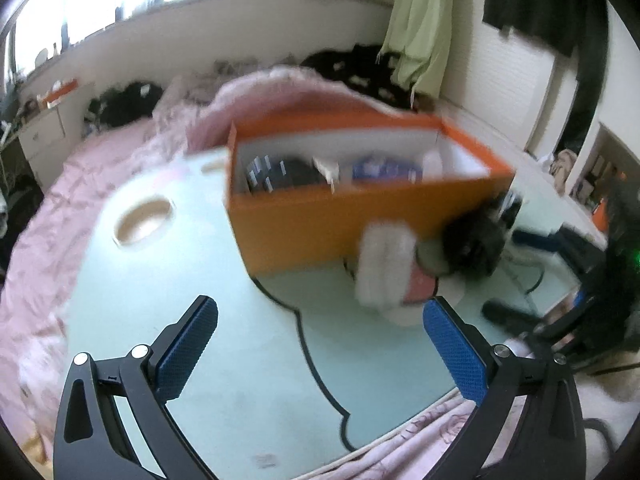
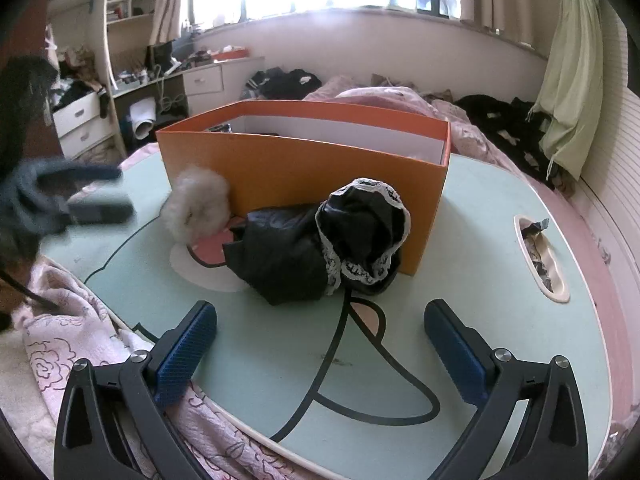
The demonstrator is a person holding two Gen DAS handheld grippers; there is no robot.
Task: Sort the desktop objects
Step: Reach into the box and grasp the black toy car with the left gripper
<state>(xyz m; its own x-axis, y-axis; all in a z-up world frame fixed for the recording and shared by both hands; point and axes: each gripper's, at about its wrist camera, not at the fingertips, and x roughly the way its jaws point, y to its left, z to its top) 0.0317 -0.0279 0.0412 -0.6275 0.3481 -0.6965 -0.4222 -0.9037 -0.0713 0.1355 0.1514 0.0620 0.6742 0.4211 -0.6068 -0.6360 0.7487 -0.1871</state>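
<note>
Orange box (image 2: 304,184) mid-table already holds several items, w/ black lace-trimmed cloth (image 2: 324,248) & white fluffy thing (image 2: 198,208) left outside its near wall; both tongs (image 1: 320,352) (image 2: 320,344) spread, empty.

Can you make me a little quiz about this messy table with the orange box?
1. True or false: the black lace-trimmed cloth lies inside the orange box.
2. What fluffy thing sits beside the cloth? A) white fluffy item B) teddy bear C) red ball
3. Are the jaws of the right gripper open or shut?

Key: 1 false, it lies on the table against the box; 2 A; 3 open, holding nothing.
</note>
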